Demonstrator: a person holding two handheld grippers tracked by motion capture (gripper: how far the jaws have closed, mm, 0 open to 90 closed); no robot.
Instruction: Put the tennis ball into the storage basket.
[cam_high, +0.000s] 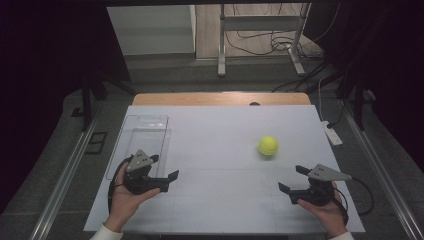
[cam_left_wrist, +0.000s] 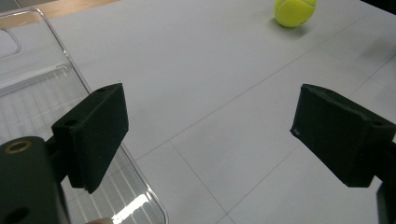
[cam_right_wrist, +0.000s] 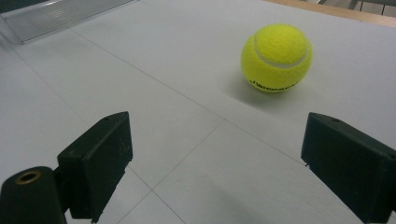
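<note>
A yellow ball (cam_high: 268, 145) is seen on the white table (cam_high: 220, 150), on the right half and a bit past the middle. Nothing is touching the ball, and a small shadow is seen under it. In the right gripper view the ball (cam_right_wrist: 276, 58) is seen close ahead and a little to the right, with a white curved line on it and some dark letters that are too small to be read.

The right gripper (cam_high: 299, 179) is held in the person's right hand (cam_high: 327, 212) near the front edge of the table, just short of the ball. Its jaws are spread wide apart and nothing is held between them. In the right gripper view only bare table is seen between the two black jaws.

The left gripper (cam_high: 164, 167) is held in the person's left hand (cam_high: 125, 200) on the left side, well apart from the ball. Its jaws are spread wide too, and nothing is pinched. From the left gripper view the ball (cam_left_wrist: 294, 11) is seen far off at the top right.

A clear plastic tray (cam_high: 131, 131) is laid flat on the left part of the table, just beside the left gripper. In the left gripper view the tray (cam_left_wrist: 42, 93) is seen beside and partly behind the left jaw, and thin lines are seen on its floor
</note>
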